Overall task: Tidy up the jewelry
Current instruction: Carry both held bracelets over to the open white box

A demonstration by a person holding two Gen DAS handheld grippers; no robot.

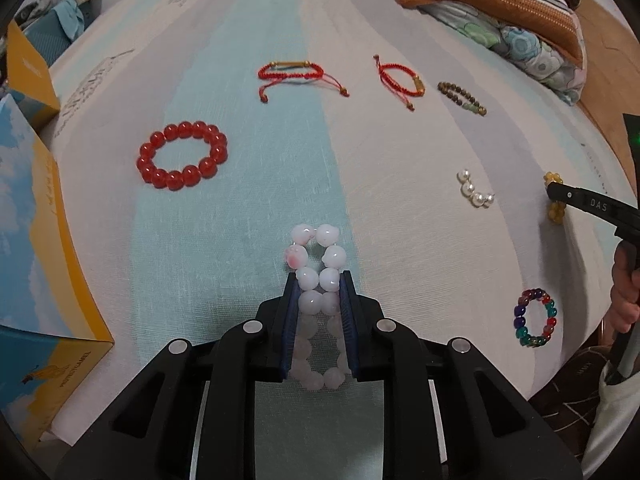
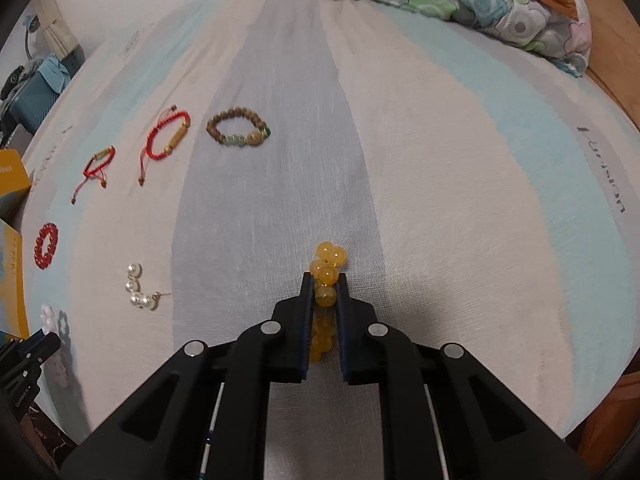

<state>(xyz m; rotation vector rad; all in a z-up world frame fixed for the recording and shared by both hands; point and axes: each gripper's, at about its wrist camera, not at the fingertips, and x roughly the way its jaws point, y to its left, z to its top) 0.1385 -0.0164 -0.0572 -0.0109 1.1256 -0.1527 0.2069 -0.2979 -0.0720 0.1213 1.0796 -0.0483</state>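
My left gripper [image 1: 319, 280] is shut on a pale pink bead bracelet [image 1: 316, 256], squeezed narrow between the pads. My right gripper [image 2: 324, 280] is shut on a yellow bead bracelet [image 2: 328, 264]; it also shows at the right edge of the left wrist view [image 1: 554, 196]. On the striped bed sheet lie a red bead bracelet [image 1: 182, 156], two red cord bracelets [image 1: 292, 72] [image 1: 400, 78], a brown bead bracelet [image 1: 462, 98], a pearl piece [image 1: 474, 192] and a multicolour bead bracelet [image 1: 536, 318].
A yellow and blue cardboard box [image 1: 36, 264] stands along the left edge of the bed. Folded blankets and a floral quilt [image 1: 520, 20] lie at the far right. The bed edge drops off at the right [image 2: 612, 380].
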